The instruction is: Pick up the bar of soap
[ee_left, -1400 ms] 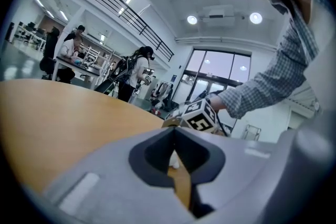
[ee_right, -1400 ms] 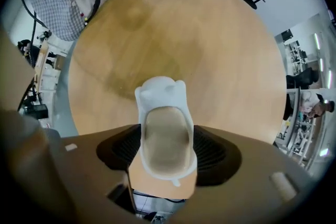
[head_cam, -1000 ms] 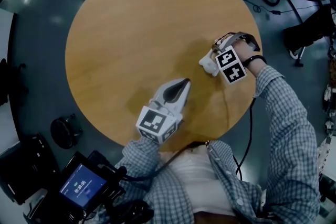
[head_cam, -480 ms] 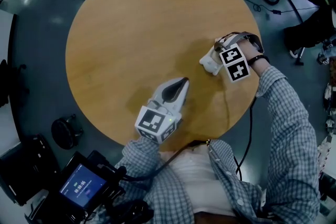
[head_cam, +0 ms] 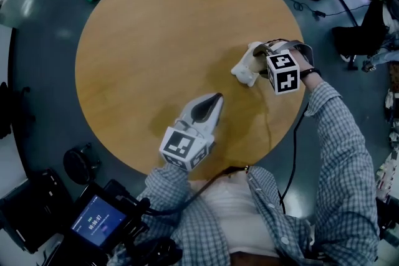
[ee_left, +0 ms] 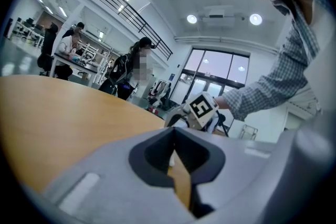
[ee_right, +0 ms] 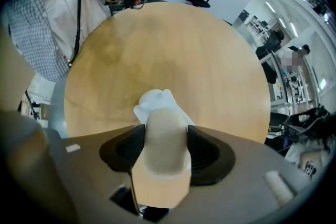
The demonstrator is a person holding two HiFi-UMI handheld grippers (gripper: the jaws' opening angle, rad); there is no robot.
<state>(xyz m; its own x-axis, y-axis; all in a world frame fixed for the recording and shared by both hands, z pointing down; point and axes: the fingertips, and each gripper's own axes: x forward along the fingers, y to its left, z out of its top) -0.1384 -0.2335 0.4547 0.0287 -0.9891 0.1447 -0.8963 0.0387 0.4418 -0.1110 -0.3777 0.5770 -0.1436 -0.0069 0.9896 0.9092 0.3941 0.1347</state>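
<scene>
1. The bar of soap, beige and rounded, sits between the jaws of the right gripper; the black pads press on its two sides, so the jaws stand wide yet pinch it
2. That places the soap at the right side of the round wooden table, near the rim
3. A white lumpy thing lies just past the soap on the far side of the right gripper's tips; whether it touches the bar cannot be told
4. The left gripper rests at the near side of the table, well apart from the soap, its jaws drawn together at the tip with nothing between them
5. Each gripper carries a marker cube printed with black-and-white square patterns; they show no letters or words
6. Off the table at the near left, a device screen glows blue with a line of figures too small to read
7. No brand or label can be seen on the soap
</scene>
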